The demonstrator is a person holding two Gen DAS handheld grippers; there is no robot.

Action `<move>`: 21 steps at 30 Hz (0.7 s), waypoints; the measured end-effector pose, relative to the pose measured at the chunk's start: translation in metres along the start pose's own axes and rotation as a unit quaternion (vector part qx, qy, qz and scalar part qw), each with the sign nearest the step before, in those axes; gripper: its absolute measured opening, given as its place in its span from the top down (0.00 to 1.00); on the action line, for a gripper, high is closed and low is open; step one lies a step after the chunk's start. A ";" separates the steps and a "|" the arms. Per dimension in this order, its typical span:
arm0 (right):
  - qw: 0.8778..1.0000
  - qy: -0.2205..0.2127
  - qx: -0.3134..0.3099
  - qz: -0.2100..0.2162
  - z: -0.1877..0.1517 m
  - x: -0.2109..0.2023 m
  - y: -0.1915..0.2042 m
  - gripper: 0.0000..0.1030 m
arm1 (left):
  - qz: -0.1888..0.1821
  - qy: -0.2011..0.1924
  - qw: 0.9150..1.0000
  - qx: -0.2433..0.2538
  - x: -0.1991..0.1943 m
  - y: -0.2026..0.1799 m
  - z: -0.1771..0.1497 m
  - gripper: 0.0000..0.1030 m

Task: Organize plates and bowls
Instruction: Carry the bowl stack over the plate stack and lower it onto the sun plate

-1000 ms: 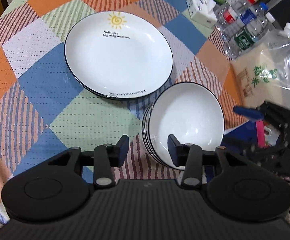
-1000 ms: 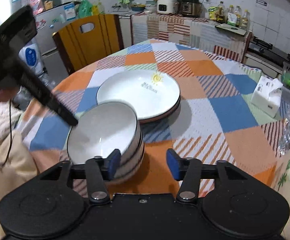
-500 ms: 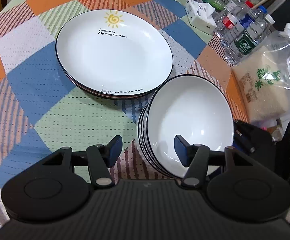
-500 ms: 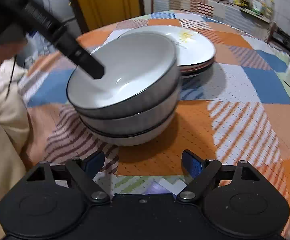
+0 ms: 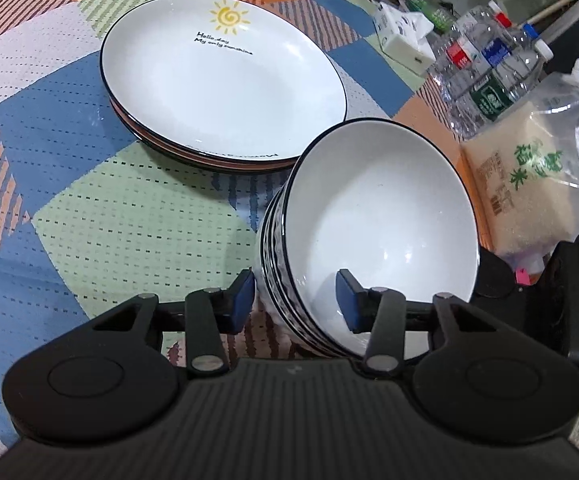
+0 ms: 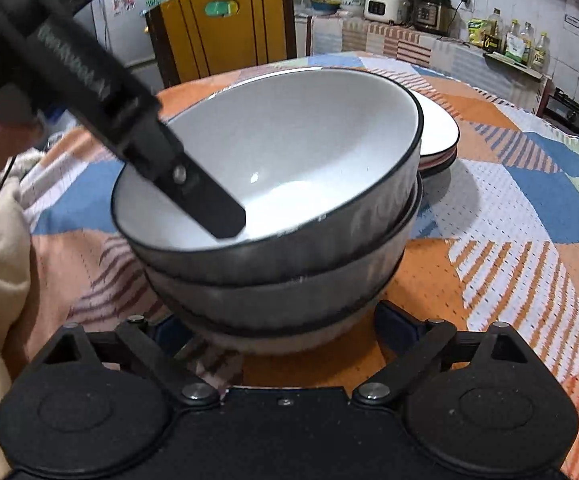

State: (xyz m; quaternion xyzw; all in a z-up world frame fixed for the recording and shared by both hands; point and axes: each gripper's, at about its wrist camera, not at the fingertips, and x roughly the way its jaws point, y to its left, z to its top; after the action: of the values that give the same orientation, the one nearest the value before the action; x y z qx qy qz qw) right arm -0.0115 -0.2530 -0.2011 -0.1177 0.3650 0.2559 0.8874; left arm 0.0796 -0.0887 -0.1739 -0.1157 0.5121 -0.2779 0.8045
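- The stack of bowls [image 5: 373,236] stands on the table [image 5: 101,208], near its edge and just in front of the stack of plates [image 5: 221,92]. The two stacks are very near; I cannot tell if they touch.
- The top bowl [image 6: 281,168] sits tilted in the bowl under it. It is white inside, with a dark rim.
- The left gripper [image 5: 295,298] has the near wall of the bowl stack between its fingers. One blue pad is inside the top bowl and the other pad is outside the stack. Its jaws are closing on this wall. Whether the pads already press on the wall is not clear to me.
- The right gripper [image 6: 285,328] is low, at the foot of the bowl stack, on the opposite side. Its jaws are opening and stand wide. The bottom bowl is between the two fingers, and a gap shows on each side of it.
- The top plate shows a yellow sun and small black writing.
- Water bottles [image 5: 489,68], a bag of rice [image 5: 537,184] and a white box [image 5: 405,36] stand at the right side of the table.
- A yellow chair [image 6: 221,36] stands behind the table.
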 end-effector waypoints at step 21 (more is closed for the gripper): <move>0.998 -0.050 0.025 -0.019 0.014 -0.008 0.018 0.02 | 0.010 0.006 0.999 0.038 -0.033 -0.015 0.007 0.58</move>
State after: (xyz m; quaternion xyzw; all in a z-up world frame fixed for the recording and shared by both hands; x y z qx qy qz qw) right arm -0.0176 -0.2352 -0.1864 -0.0896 0.3243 0.2356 0.9117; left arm 0.0703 -0.0828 -0.1386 -0.0782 0.5071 -0.2903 0.8077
